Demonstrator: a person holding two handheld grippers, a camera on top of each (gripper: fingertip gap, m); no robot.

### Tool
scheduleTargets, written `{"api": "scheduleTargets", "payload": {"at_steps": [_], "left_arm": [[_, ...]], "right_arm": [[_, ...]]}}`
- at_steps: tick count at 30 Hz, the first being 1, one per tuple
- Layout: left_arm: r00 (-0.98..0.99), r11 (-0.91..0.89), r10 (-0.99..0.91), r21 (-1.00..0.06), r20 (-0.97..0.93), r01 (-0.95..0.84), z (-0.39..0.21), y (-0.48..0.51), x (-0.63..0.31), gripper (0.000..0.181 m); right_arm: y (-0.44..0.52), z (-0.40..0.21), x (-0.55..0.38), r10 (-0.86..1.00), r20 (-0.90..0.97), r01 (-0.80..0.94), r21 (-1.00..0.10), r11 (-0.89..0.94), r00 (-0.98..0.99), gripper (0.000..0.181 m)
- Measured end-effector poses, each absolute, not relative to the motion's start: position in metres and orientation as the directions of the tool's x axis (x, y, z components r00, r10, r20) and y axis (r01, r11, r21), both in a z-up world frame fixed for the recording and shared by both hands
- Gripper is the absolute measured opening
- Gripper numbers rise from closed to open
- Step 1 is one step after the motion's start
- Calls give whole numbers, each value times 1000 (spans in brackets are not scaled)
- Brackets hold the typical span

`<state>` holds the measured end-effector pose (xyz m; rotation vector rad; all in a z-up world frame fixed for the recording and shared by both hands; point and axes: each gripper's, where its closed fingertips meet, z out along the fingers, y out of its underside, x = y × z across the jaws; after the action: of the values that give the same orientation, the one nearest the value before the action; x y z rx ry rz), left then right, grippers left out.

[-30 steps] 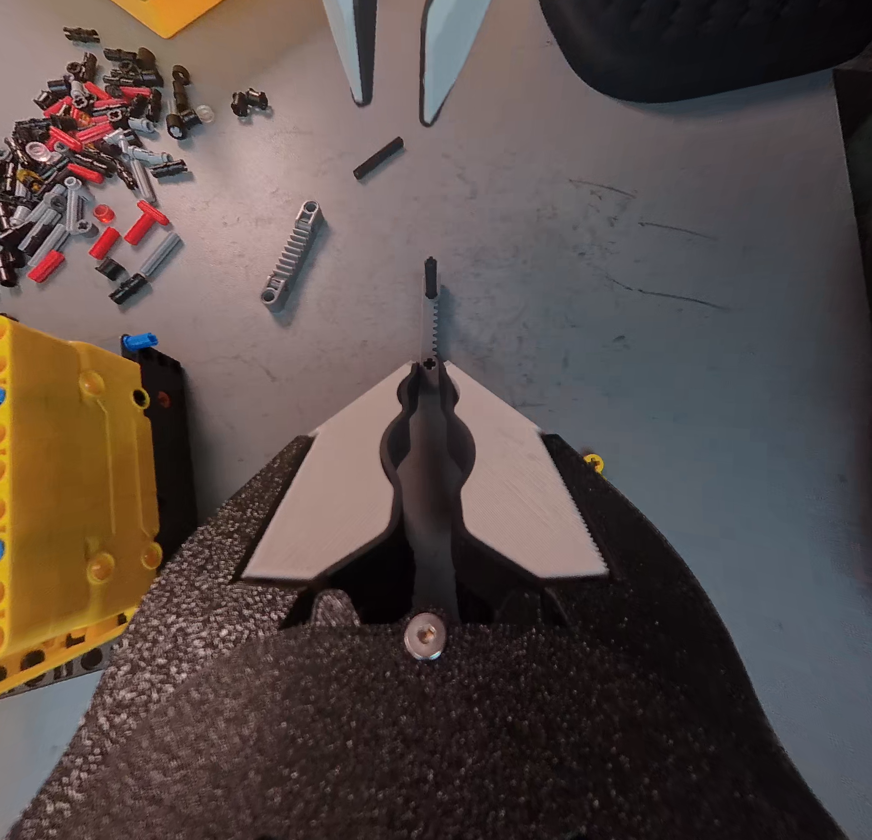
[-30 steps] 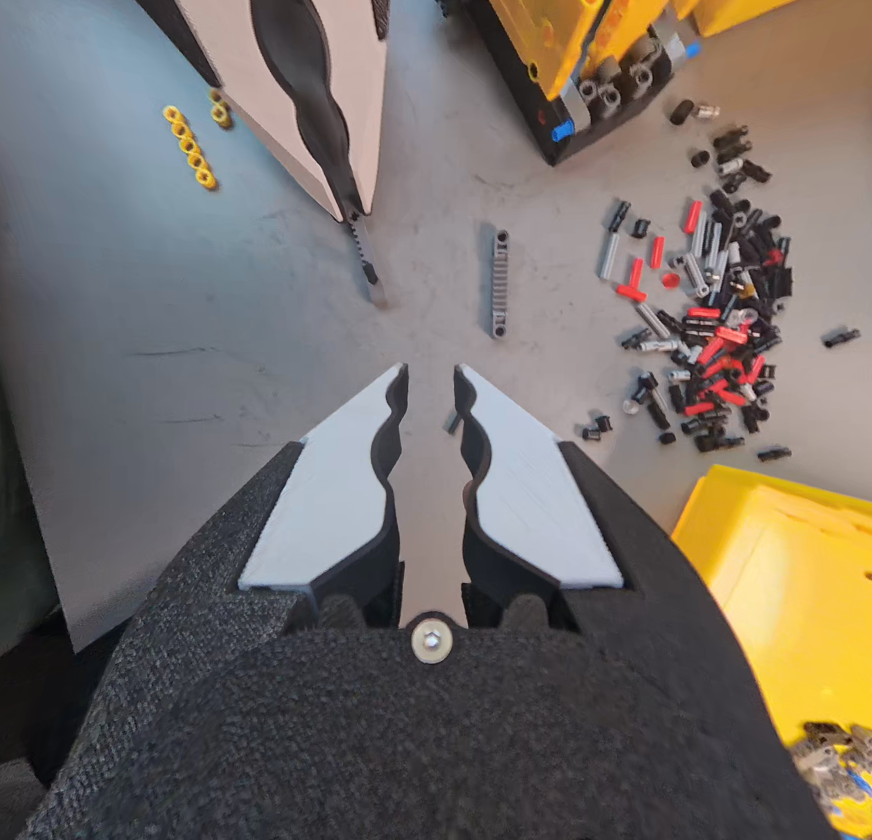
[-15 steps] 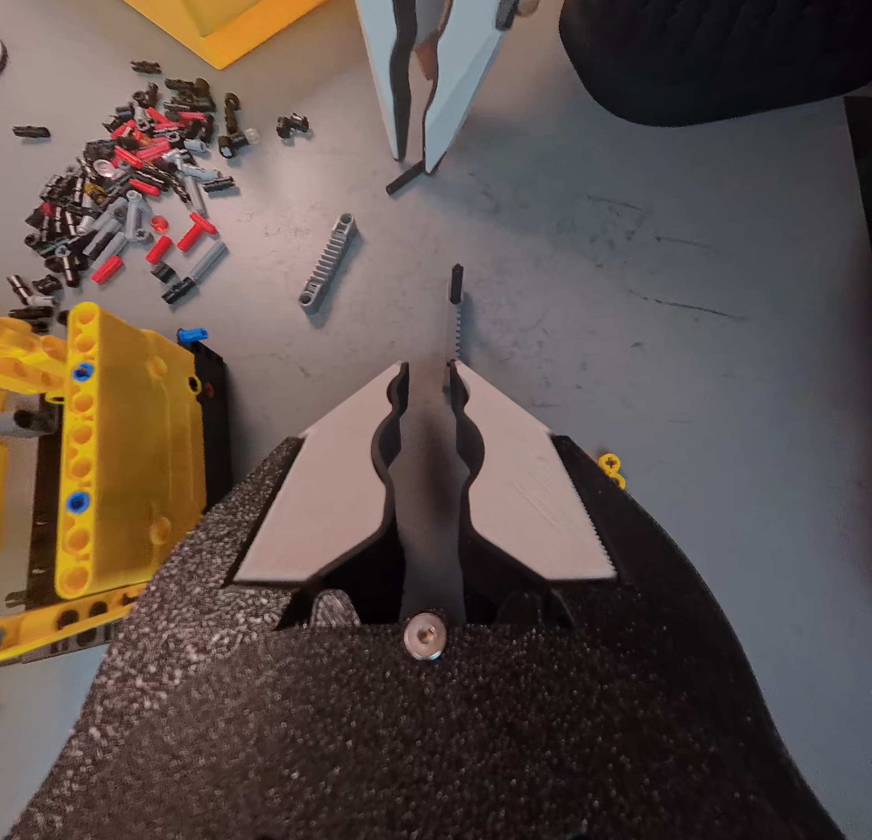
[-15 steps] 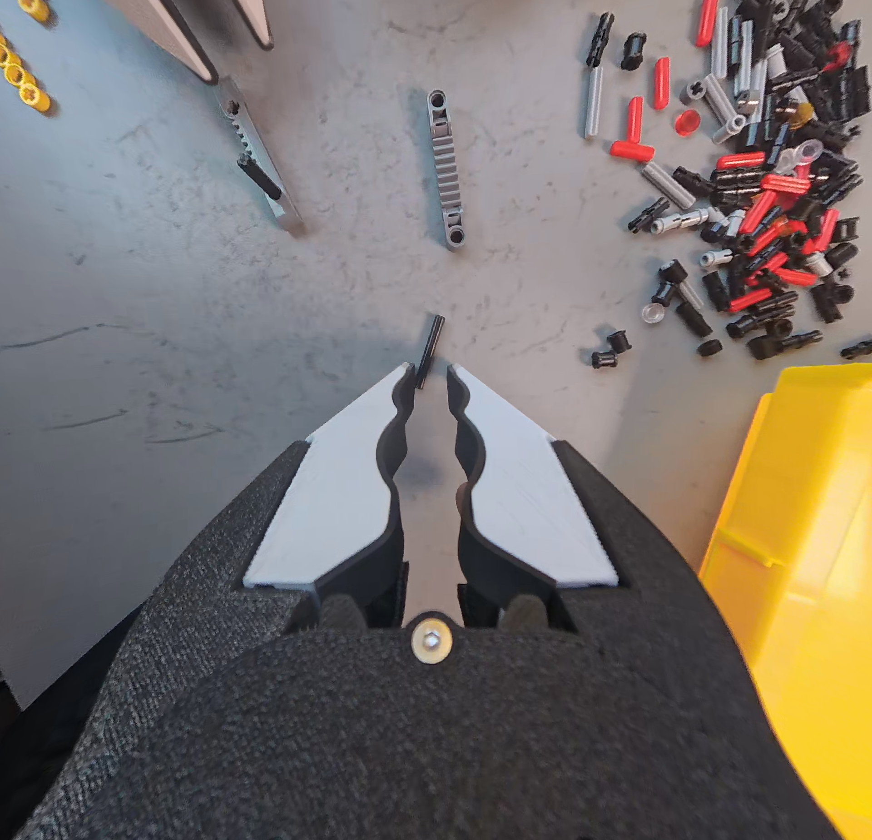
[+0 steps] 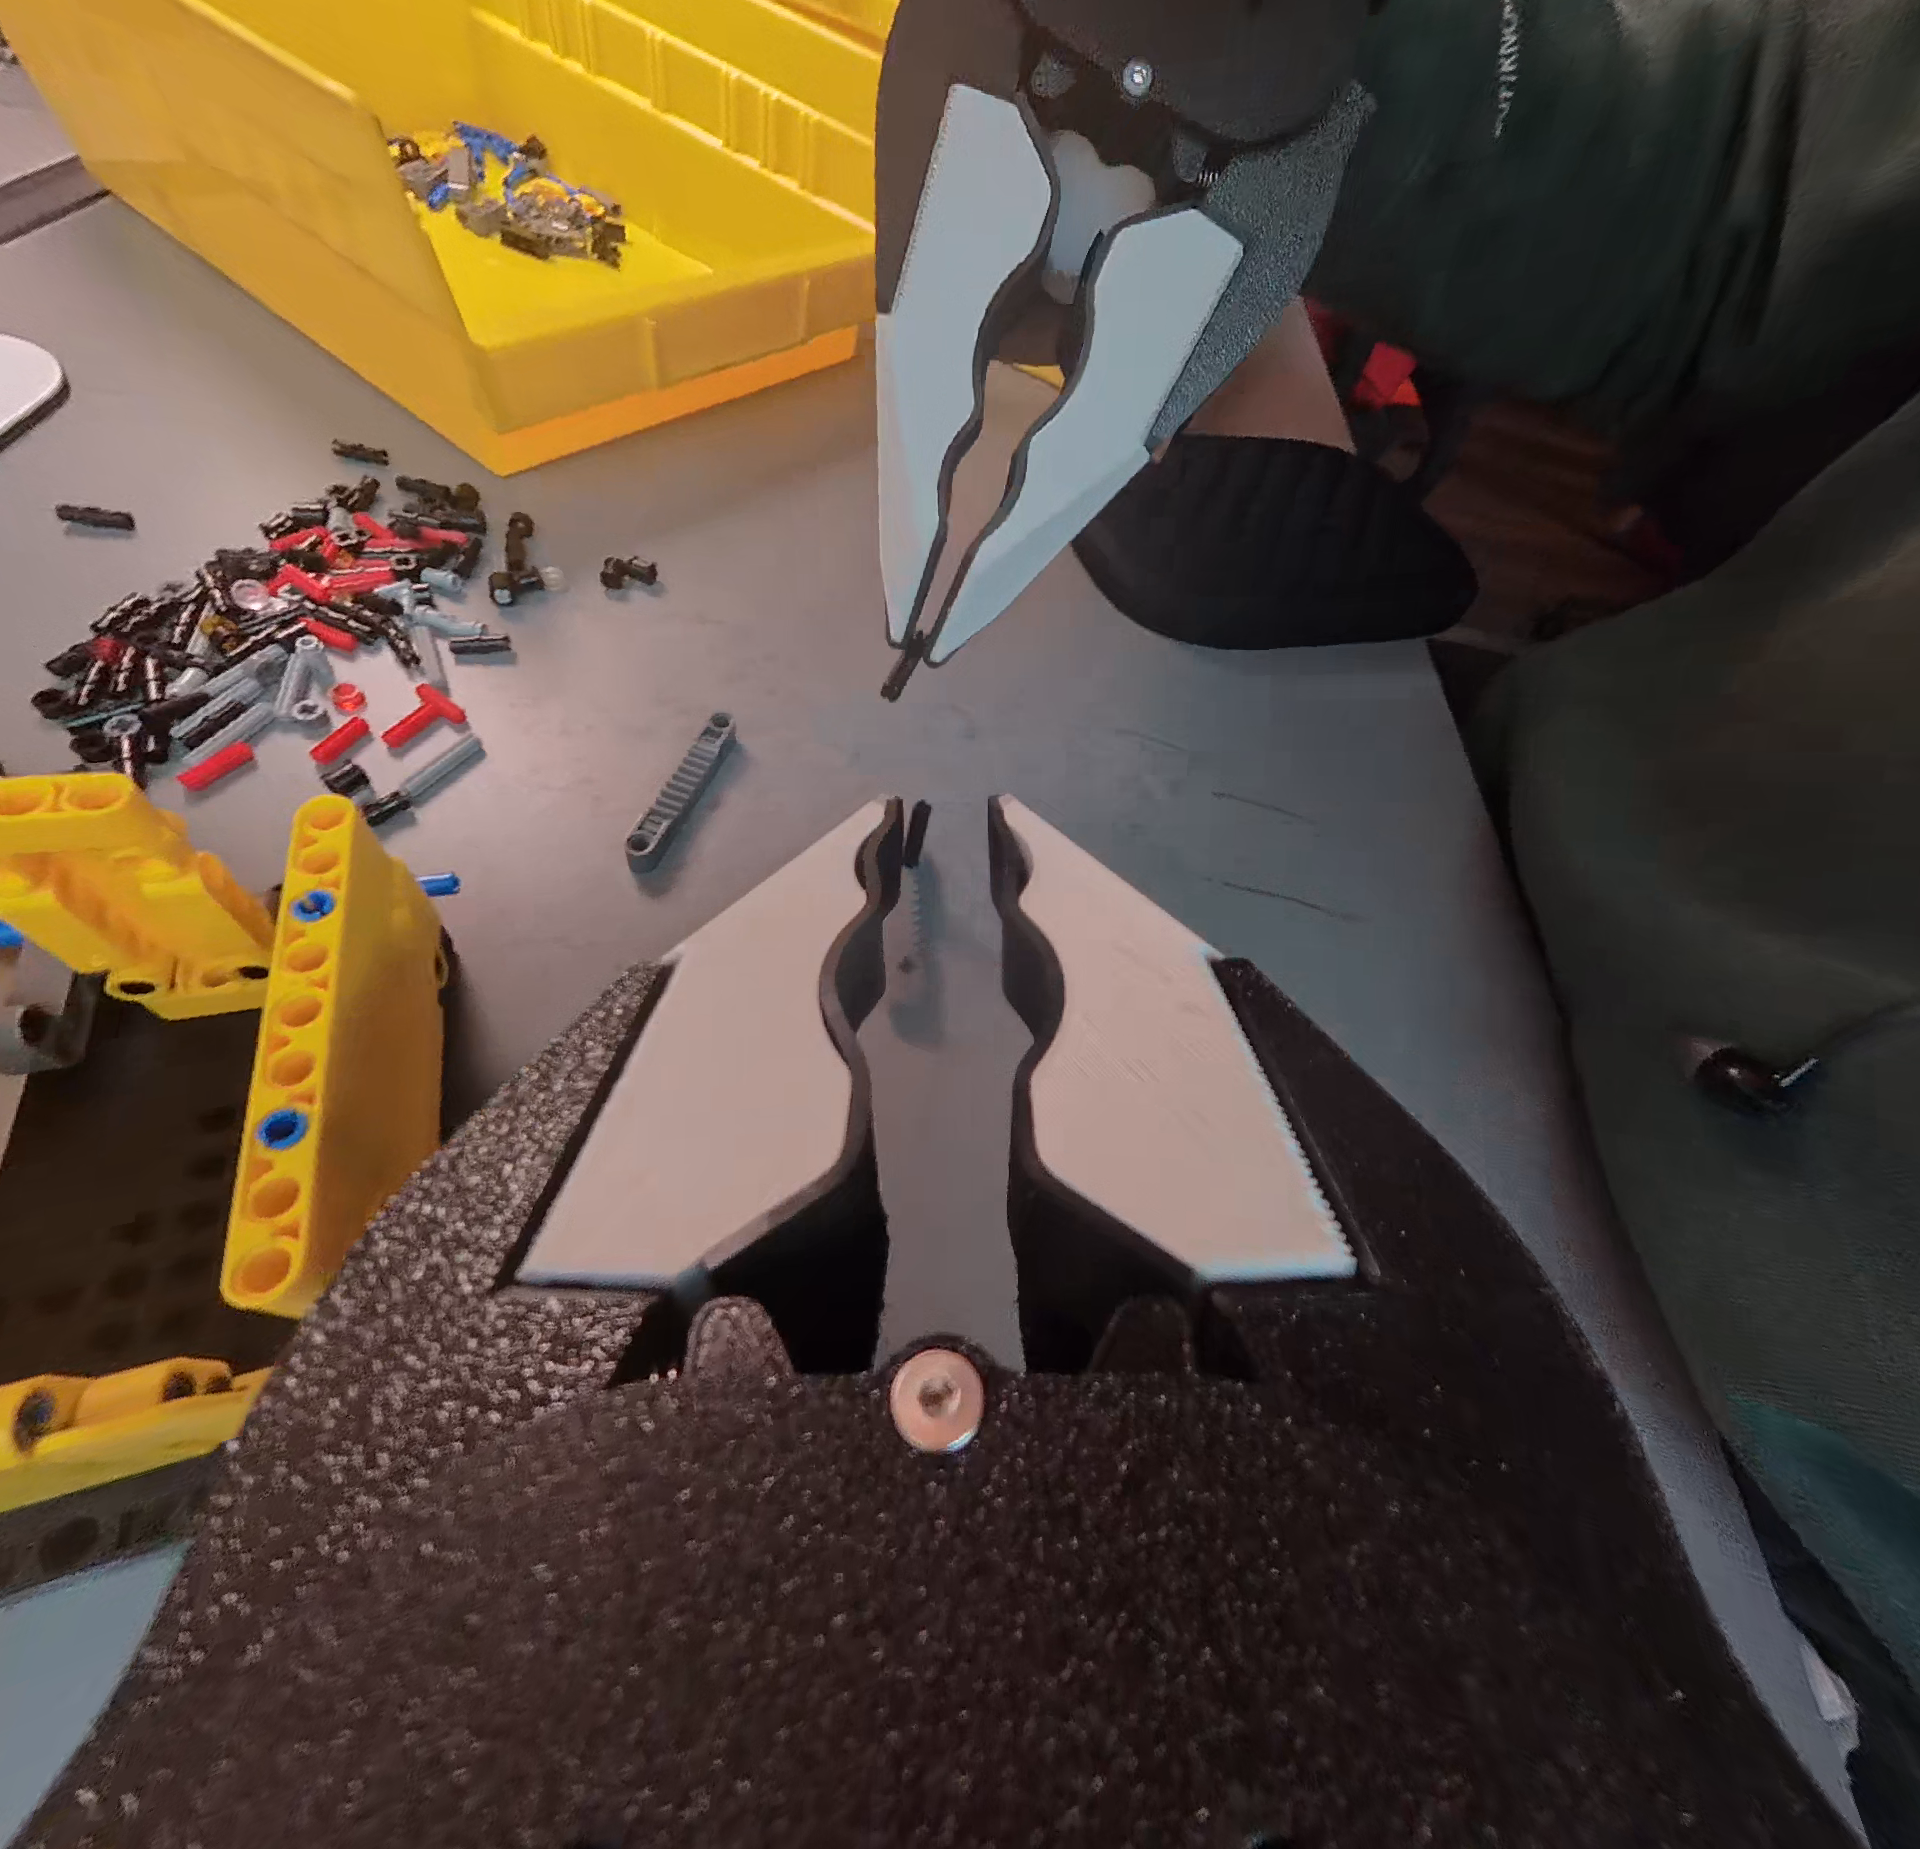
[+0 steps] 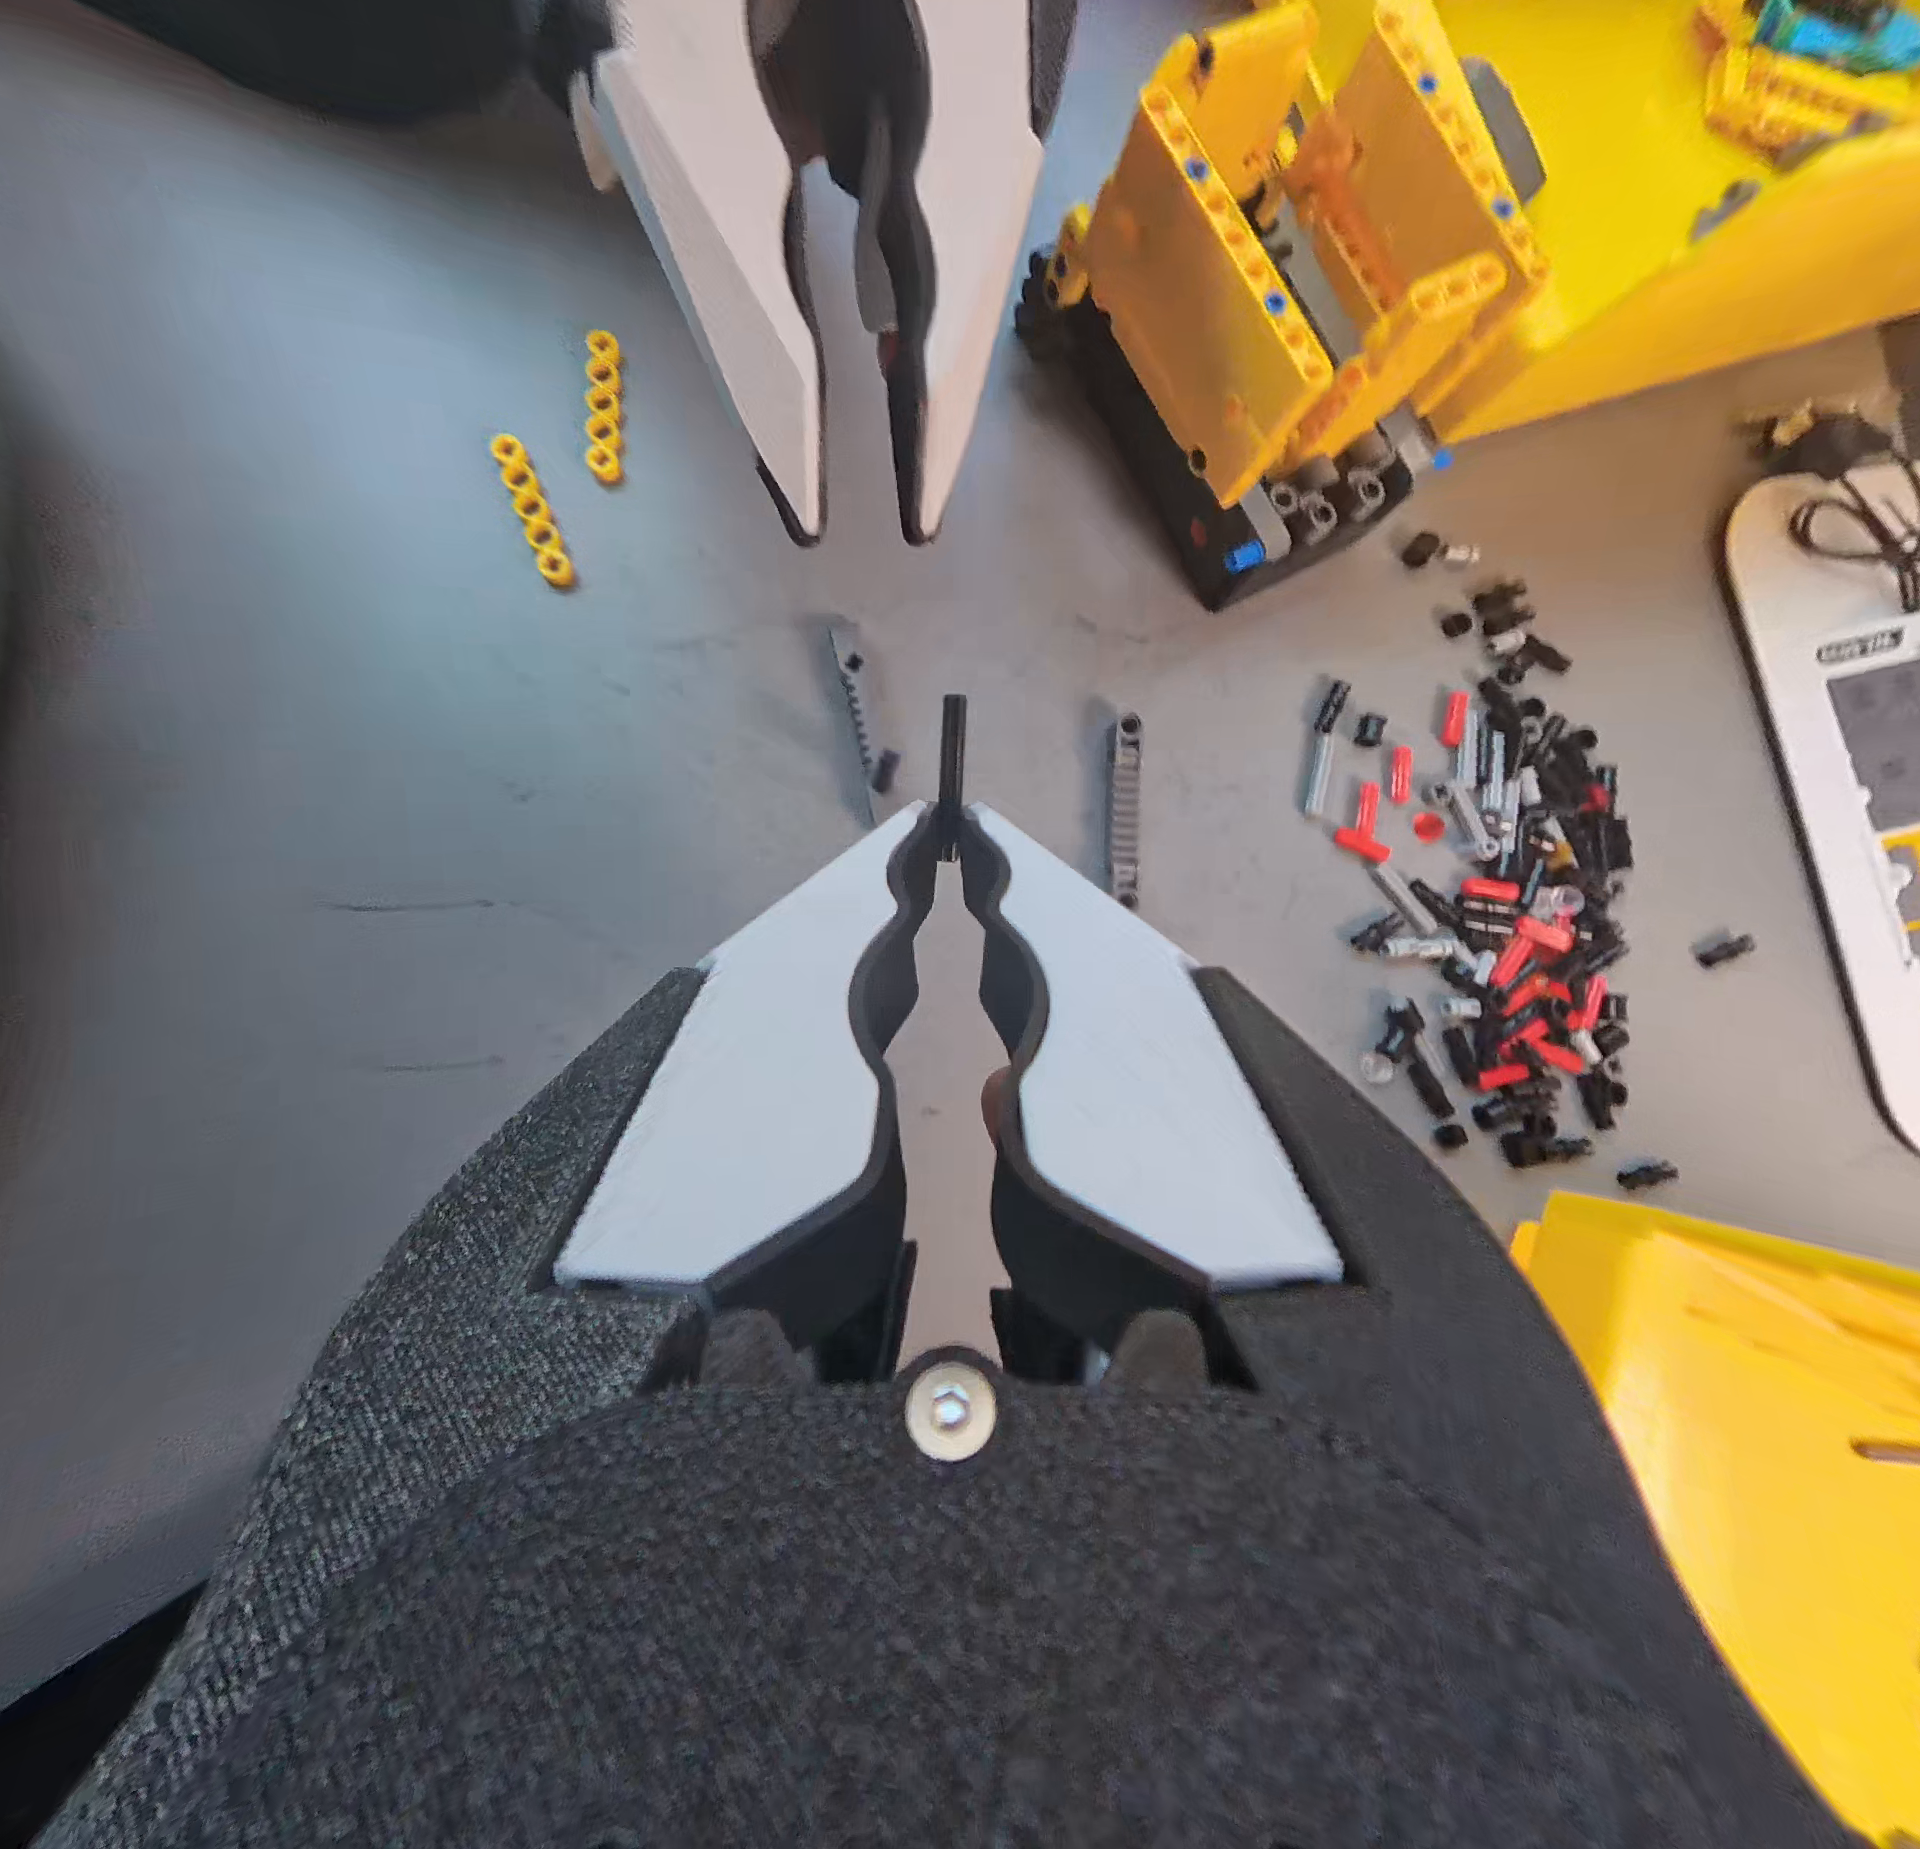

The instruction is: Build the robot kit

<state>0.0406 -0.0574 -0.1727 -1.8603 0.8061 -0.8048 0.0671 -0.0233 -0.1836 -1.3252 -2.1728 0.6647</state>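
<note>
My right gripper (image 6: 945, 814) is shut on a short black axle (image 6: 952, 750) that sticks out past its tips, held above the grey table. It also shows in the left wrist view (image 5: 914, 651), with the axle (image 5: 896, 675) hanging from its tips. My left gripper (image 5: 943, 810) is open and empty. A grey gear rack with a black pin at its end (image 5: 914, 900) lies on the table between its fingers. In the right wrist view this rack (image 6: 857, 719) lies just left of the axle, below the open left gripper (image 6: 862, 537).
A second grey gear rack (image 5: 681, 797) (image 6: 1124, 812) lies nearby. A pile of small black, red and grey pins (image 5: 281, 636) (image 6: 1496, 926), a yellow brick model (image 5: 312, 1020) (image 6: 1299, 272), a yellow bin (image 5: 623, 241), two yellow beams (image 6: 530, 511) and a white sheet (image 6: 1829, 812) surround it. A person's sleeve (image 5: 1662, 189) is at right. Spacing between my two grippers at the tips: around 5 cm.
My left gripper opened and let go of the gear rack, which now lies on the table. My right gripper shut on the black axle and lifted it off the table.
</note>
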Motion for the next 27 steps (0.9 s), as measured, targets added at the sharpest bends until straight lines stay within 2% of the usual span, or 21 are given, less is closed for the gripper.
{"api": "scheduleTargets", "payload": {"at_steps": [4,13,18,21,27], "left_arm": [[531,-343,-821,-925,209,-167,-164,-64,47,12],[530,-323,-830,-924,173,-206,-164,-67,48,3],[460,-333,-840,-943,288,-18,-135,-69,42,3],[375,-329,-859,-937,348,115,-115,-74,38,3],[320,-307,-882,-937,346,166,-106,-79,40,3]], "right_arm": [[-48,-177,56,858,213,606,-629,487,-468,3],[-60,-167,49,833,250,563,-638,526,-494,3],[-62,-136,43,865,241,450,-775,445,-441,5],[-67,-120,42,870,233,366,-837,407,-435,13],[-75,-106,39,872,221,285,-886,367,-436,12]]}}
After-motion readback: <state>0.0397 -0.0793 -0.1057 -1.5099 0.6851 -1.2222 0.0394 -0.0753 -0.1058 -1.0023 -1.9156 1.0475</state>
